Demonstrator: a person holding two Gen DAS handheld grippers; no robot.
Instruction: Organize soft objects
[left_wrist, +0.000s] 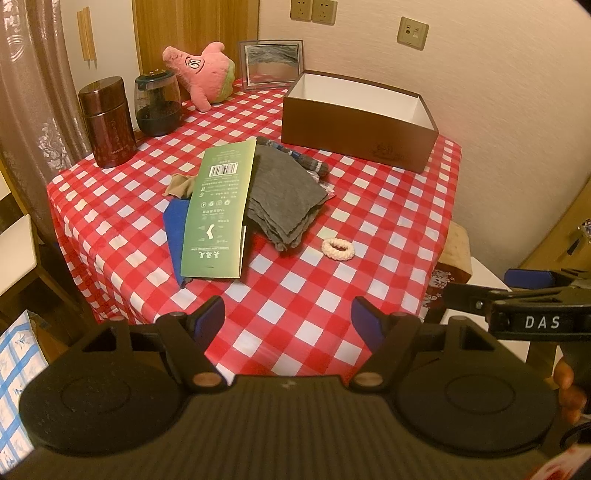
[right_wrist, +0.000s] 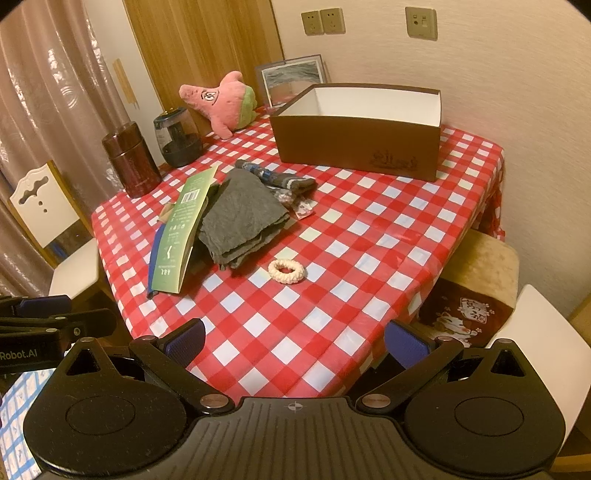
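Left tool (left_wrist: 288, 319): your jaws wide, empty, above desk (left_wrist: 388, 221) edge.
Right tool (right_wrist: 295, 341): wide, empty.
Grey cloth (left_wrist: 284, 195): mid-desk, beside green packet (left_wrist: 218, 206).
Right view only: small red wrapper (right_wrist: 303, 210).
Box (left_wrist: 354, 122): open, behind.

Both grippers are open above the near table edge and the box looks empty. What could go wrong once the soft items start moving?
The green card sleeve lies over the grey cloth and blue cloth, so pulling either may drag it along. The cream hair tie is small and flat, easy for the right gripper to miss. The brown box has tall walls that could snag dangling fabric.
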